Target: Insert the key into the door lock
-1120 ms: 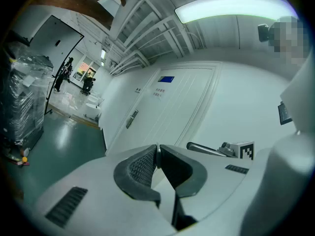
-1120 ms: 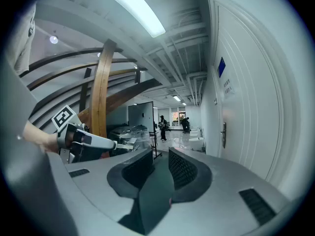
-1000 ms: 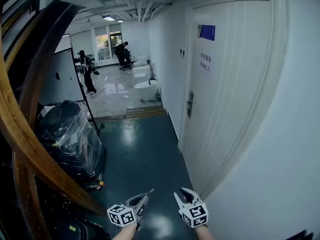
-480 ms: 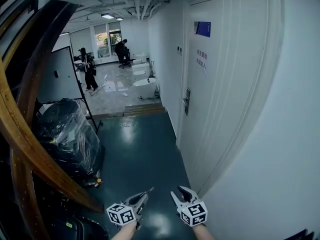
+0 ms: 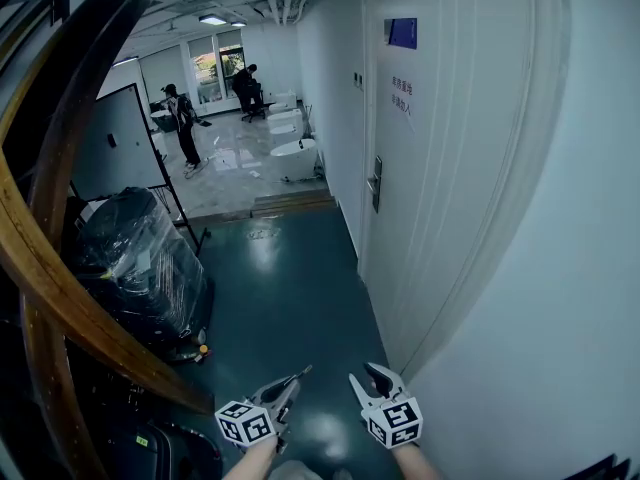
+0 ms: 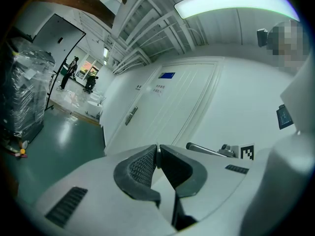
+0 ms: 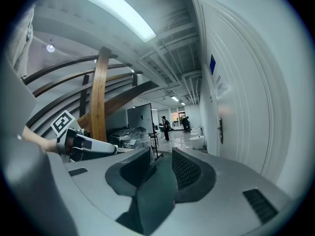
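Left claw [image 5: 296, 377] is clamped fully shut. The left gripper view shows a thin pale sliver pinched edge-on between the pads, which I read as the key [image 6: 157, 154]. Right claw [image 5: 368, 376] has its jaws apart with nothing between them.

Both claws sit low over the green floor [image 5: 290, 298], just beside the white wall. The door lock [image 5: 376, 183] is well ahead, on the far edge of the door [image 5: 450, 168], so the approach is not done. The keyhole is too small to make out from here.

Risks:
- The pads hold only a thin strip of the key, so it could pivot or slide back when the tip meets the lock face.
- If the blade orientation doesn't match the slot, it will jam or scrape.
- The right claw could clip the door frame on the way in.
- The wrapped bundle [image 5: 140, 258] narrows the corridor on the left.
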Available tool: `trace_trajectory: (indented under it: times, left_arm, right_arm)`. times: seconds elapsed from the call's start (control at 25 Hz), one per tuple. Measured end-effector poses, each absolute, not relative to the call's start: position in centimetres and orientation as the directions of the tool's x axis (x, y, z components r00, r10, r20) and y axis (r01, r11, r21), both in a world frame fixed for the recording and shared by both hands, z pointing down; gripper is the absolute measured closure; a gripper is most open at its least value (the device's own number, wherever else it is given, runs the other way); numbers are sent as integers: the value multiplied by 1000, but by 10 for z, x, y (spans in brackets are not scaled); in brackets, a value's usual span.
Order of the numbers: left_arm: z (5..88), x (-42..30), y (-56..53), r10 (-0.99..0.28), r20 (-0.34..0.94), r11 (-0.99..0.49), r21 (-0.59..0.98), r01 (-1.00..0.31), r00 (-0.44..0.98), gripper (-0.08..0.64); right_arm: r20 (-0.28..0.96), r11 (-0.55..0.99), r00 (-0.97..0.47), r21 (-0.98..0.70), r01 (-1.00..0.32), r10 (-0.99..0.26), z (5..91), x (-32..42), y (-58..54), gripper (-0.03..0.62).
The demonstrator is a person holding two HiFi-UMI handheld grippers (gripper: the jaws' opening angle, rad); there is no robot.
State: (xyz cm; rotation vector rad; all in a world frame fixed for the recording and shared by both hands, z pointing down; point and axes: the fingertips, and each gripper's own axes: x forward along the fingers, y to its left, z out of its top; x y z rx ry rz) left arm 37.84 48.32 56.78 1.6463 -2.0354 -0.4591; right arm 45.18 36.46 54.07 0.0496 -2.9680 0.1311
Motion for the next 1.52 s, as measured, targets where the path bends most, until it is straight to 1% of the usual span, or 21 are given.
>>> trace_trajectory:
  times: [0.16, 0.32, 1.12, 1.52]
  left_arm:
    - [570, 372, 484, -974, 161, 221, 553, -804, -158, 529]
    - [571, 349, 479, -976, 157, 212, 567, -796, -149, 529]
    - [566, 158, 447, -991, 133, 100, 589, -802, -25, 529]
    - [568, 91, 440, -992, 122, 48, 584, -811, 29, 529]
  right_arm:
    - [169, 995, -985, -87, -39, -24, 541, 443, 363, 469]
    - [172, 995, -985, -86, -42, -27, 542, 419, 359, 469]
    - [200, 987, -970, -58, -150, -136, 538, 236, 331, 469]
    - [185, 980, -967, -60, -190, -176, 548, 161, 330, 469]
